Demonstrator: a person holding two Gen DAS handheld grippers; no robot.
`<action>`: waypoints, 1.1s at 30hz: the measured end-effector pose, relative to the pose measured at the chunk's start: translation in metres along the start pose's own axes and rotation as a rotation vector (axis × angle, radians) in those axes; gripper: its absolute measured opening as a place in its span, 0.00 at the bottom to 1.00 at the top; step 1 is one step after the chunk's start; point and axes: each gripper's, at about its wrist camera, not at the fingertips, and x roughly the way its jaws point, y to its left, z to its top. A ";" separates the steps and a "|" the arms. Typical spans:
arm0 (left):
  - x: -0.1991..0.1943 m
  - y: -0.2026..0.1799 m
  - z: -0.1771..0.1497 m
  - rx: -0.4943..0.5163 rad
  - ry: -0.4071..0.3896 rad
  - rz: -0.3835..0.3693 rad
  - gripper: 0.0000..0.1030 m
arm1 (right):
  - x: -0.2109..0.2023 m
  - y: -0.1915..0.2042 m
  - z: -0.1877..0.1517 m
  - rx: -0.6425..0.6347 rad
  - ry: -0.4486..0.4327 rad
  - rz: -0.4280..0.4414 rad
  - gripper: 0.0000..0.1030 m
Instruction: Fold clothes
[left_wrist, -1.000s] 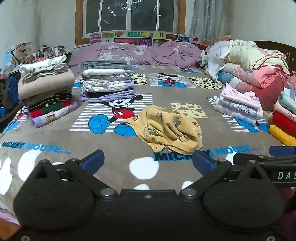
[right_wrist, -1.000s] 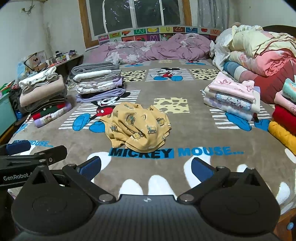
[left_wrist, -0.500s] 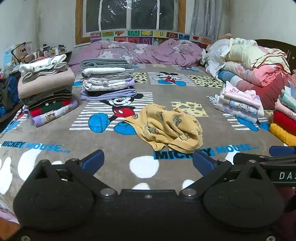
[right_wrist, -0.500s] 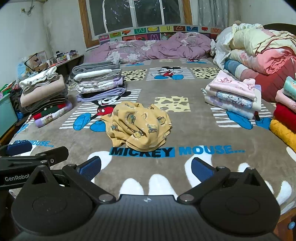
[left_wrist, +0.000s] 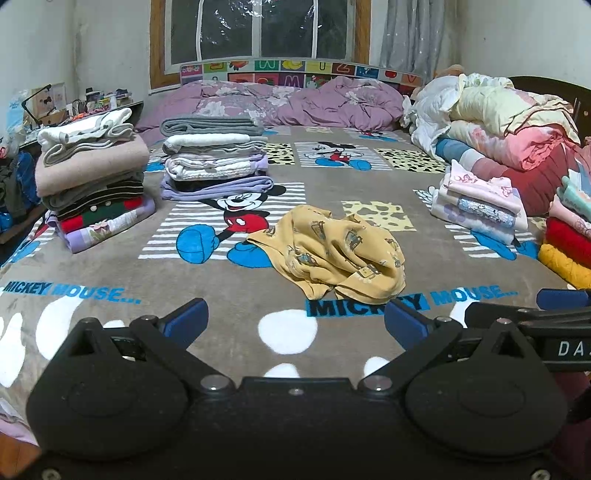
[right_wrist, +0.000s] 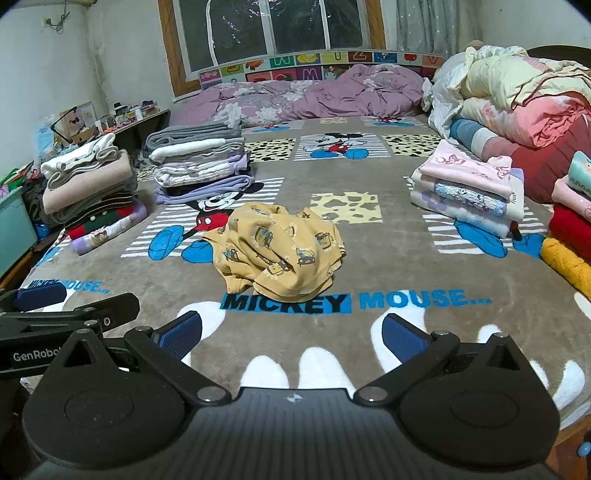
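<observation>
A crumpled yellow garment with small car prints lies in a heap on the brown Mickey Mouse blanket in the middle of the bed. My left gripper is open near the bed's front edge, short of the garment and slightly left of it, with nothing between its blue pads. My right gripper is likewise open and empty, just in front of the garment. Each gripper shows at the edge of the other's view.
Two stacks of folded clothes stand at the left, smaller folded piles at the right. A red and a yellow fleece lie at the right edge. Bundled quilts and a purple duvet fill the back.
Both grippers have drifted slightly forward toward the yellow garment, which sits a little larger in view. Their jaws stay open.
</observation>
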 end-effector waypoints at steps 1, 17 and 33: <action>0.000 0.000 0.000 0.000 0.000 0.000 1.00 | 0.000 0.000 0.000 0.000 0.000 0.001 1.00; 0.004 -0.002 0.001 0.003 0.009 0.003 1.00 | 0.003 -0.002 0.000 0.006 0.005 0.013 1.00; 0.037 0.011 0.012 -0.042 0.026 -0.034 1.00 | 0.018 -0.016 0.004 0.033 -0.039 0.145 1.00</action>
